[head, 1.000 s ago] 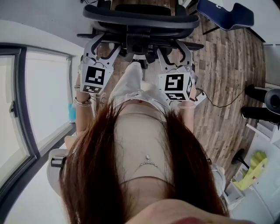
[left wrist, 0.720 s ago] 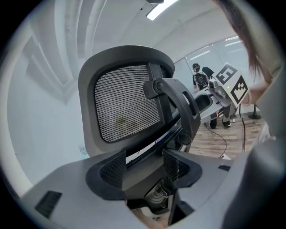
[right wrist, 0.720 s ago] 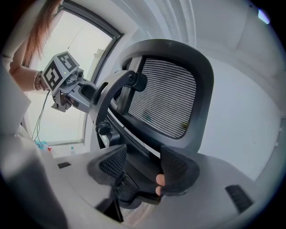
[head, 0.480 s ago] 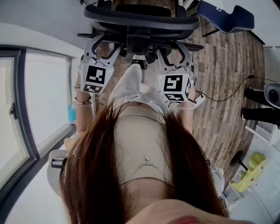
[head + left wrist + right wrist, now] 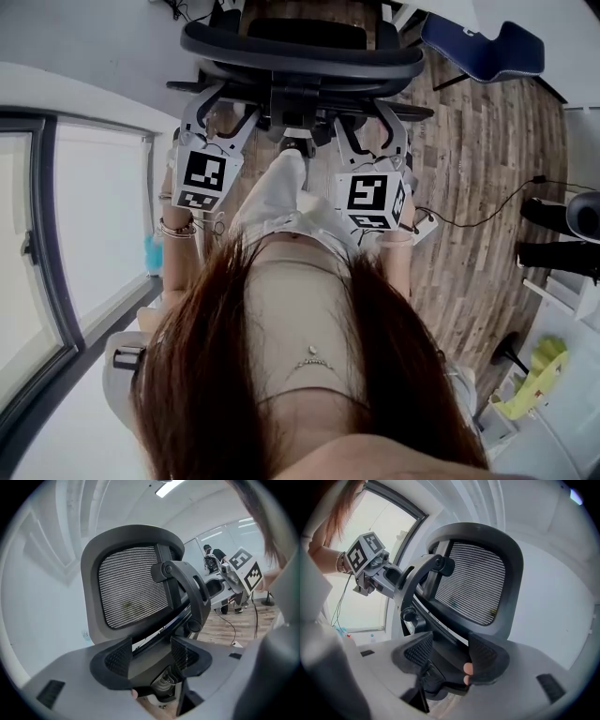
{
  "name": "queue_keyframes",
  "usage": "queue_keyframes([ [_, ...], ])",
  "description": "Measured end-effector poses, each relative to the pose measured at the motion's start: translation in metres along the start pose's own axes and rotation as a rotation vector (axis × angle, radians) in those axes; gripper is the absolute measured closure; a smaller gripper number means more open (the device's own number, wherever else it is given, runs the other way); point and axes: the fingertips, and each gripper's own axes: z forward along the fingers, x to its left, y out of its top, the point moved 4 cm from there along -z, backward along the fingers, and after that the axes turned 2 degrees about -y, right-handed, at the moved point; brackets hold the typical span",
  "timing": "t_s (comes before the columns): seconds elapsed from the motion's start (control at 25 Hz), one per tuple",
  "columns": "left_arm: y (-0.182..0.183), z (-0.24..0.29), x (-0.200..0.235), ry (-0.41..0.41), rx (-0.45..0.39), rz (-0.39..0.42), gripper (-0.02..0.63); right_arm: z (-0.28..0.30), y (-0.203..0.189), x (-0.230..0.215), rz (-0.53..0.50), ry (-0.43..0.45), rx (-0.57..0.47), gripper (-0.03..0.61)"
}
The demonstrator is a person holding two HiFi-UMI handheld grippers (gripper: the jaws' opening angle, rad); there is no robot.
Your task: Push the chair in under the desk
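Black chair [image 5: 300, 42], left gripper [image 5: 151, 651], right gripper [image 5: 445, 651] spread

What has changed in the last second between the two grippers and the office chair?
Nothing clearly. The office chair, left gripper and right gripper slide slightly down the head view together with the floor, so likely the camera moved. Both grippers' jaws remain apart at the chair's back frame.
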Motion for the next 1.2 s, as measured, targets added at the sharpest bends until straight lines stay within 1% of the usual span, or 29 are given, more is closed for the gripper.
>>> queue_keyframes([
  [0.36, 0.0, 0.008, 0.009, -0.001, -0.003, -0.001, 0.367, 0.012, 0.003, -0.003, -0.01, -0.002, -0.033, 0.336],
  [0.68, 0.007, 0.018, 0.015, 0.001, -0.001, -0.004, 0.367, 0.019, 0.003, -0.013, -0.005, -0.009, -0.023, 0.336],
  [1.2, 0.009, 0.048, 0.032, -0.004, 0.008, -0.011, 0.365, 0.05, 0.002, -0.029, 0.001, 0.0, -0.007, 0.336],
])
